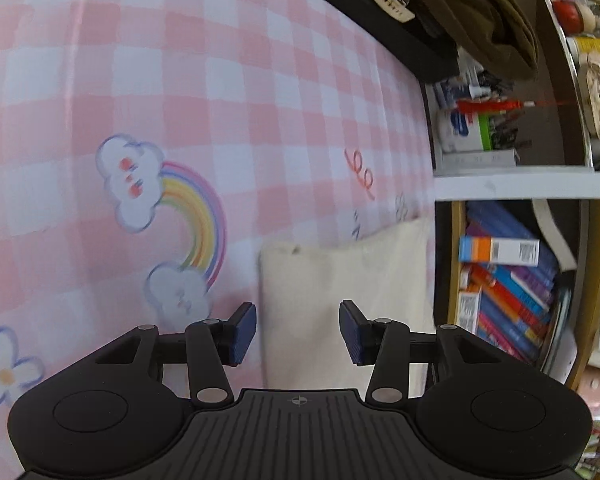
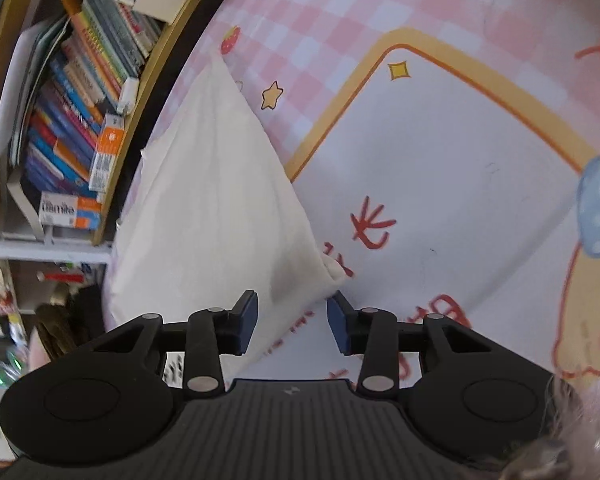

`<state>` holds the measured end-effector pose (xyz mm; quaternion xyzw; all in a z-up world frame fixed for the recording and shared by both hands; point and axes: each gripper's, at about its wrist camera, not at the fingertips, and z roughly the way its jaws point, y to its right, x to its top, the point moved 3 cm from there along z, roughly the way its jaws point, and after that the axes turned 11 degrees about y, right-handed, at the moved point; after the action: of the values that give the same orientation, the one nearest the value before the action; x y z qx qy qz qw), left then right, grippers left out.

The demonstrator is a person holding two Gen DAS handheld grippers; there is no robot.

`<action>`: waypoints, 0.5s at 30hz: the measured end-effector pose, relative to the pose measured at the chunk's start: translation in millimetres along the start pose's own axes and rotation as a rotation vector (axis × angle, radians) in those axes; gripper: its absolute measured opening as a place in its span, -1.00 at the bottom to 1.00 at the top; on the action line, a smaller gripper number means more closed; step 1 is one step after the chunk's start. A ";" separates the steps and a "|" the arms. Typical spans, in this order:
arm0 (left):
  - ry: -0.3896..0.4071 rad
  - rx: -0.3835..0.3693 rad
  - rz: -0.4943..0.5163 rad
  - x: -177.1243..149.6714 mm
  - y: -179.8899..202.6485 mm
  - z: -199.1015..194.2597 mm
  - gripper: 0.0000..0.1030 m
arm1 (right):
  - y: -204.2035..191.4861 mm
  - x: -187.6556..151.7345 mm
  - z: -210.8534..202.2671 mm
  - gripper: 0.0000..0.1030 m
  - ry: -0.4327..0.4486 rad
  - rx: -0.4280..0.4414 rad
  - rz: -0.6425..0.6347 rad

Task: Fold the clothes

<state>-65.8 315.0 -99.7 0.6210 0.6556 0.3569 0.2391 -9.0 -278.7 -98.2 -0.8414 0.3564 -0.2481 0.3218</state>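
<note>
A cream-white cloth [image 1: 340, 292] lies flat on the pink checked bed sheet [image 1: 180, 80], close to the sheet's edge by the shelf. My left gripper [image 1: 298, 332] hovers over the cloth's near-left edge with its jaws apart; the blue pads [image 1: 244, 332] press on nothing. In the right wrist view the same cloth [image 2: 212, 208] shows as a long folded panel ending in a corner near the gripper. My right gripper [image 2: 292, 326] stands open just above that corner end, with the cloth showing in the gap between its fingers but not pinched.
A bookshelf [image 1: 512, 280] packed with books stands right beside the bed edge, and appears again as a bookshelf [image 2: 72, 120] in the right wrist view. An olive garment [image 1: 480, 12] hangs above it. The sheet's printed white panel [image 2: 440, 184] spreads to the right.
</note>
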 end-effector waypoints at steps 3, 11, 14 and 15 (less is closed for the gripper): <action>-0.004 0.015 0.040 1.4 6.1 5.9 -0.41 | -7.4 1.0 7.9 -0.46 -0.003 -0.010 -0.003; -0.069 -0.171 0.308 4.2 55.5 -31.6 -0.94 | -35.7 14.1 -21.8 -0.92 0.085 0.077 -0.088; -0.095 -0.044 0.307 8.6 23.7 -18.6 -0.95 | -33.0 8.7 -25.4 -0.92 0.065 0.026 -0.160; -0.106 -0.019 0.291 7.7 12.2 -15.0 -0.95 | -26.2 6.5 -18.5 -0.92 0.049 -0.011 -0.173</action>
<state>-70.2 319.7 -79.9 0.7250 0.5418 0.3607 0.2252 -5.5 -276.3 -65.8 -0.8644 0.2917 -0.2935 0.2858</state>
